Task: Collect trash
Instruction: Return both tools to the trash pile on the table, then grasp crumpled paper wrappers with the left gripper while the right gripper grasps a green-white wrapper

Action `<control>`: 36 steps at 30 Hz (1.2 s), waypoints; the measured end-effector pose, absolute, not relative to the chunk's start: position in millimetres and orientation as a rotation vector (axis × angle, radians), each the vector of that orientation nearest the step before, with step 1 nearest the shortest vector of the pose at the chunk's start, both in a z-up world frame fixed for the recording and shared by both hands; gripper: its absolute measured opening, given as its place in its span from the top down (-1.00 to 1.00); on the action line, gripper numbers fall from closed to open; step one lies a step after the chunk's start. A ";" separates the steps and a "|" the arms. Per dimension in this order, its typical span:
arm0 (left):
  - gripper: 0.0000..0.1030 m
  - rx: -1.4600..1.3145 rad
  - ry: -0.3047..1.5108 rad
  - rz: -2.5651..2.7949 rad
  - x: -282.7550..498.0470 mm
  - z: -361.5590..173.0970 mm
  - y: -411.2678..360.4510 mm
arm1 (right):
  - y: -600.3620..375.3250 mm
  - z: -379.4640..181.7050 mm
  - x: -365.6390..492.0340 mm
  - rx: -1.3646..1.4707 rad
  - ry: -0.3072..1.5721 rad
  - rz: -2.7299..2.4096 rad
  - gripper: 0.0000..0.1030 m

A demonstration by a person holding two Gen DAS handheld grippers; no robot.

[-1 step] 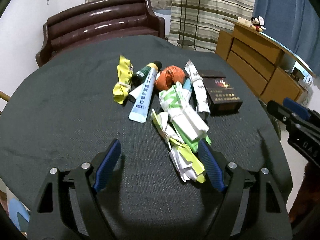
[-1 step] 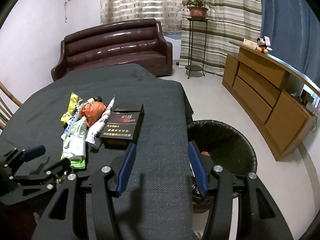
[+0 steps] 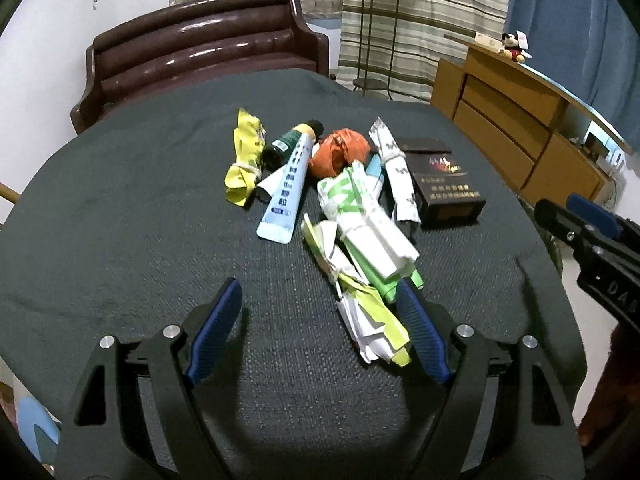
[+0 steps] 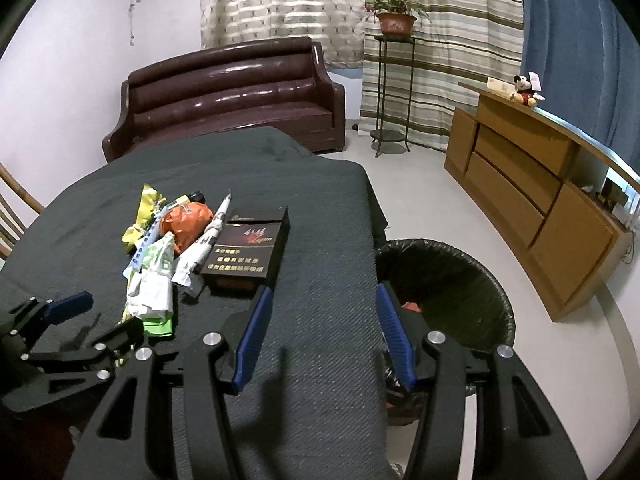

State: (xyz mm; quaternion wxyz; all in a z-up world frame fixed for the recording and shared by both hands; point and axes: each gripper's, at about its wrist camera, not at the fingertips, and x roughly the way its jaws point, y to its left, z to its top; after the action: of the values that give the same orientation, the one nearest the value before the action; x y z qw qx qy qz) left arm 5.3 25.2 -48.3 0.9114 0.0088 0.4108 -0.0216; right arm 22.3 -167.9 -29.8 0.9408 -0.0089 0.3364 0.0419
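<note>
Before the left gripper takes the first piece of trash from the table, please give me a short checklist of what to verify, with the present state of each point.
1. Left gripper open and empty: ok.
2. Right gripper open and empty: ok.
3. A target lies within the left jaws' line: ok, the crumpled yellow-white wrapper lies just inside the right-hand finger.
4. Wrapper free of the rest: not ok, the green-white packet overlaps it.
5. Trash bin open, beside the table's edge: ok.
6. Room left in the bin: cannot tell.
</note>
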 end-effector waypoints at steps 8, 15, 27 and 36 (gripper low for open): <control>-0.32 0.019 0.845 -0.031 6.9 -48.4 29.2 | -165.2 -29.6 21.6 -0.022 0.682 0.091 -0.04; -0.15 0.016 0.846 -0.046 2.0 -50.4 34.2 | -159.7 -33.3 22.4 -0.015 0.688 0.096 -0.04; 0.22 -0.020 0.857 -0.097 18.3 -54.8 32.1 | -161.9 -36.9 23.6 -0.006 0.696 0.107 -0.04; 0.65 -0.024 0.846 -0.162 15.6 -47.8 35.4 | -151.5 -36.7 26.3 -0.013 0.702 0.129 -0.04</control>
State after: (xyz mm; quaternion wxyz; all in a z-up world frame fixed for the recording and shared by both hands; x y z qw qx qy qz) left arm 15.6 35.4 -47.8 0.9086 -0.0116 0.4101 -0.0787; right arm 26.3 -151.5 -36.7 0.9369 -0.0062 0.3437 0.0633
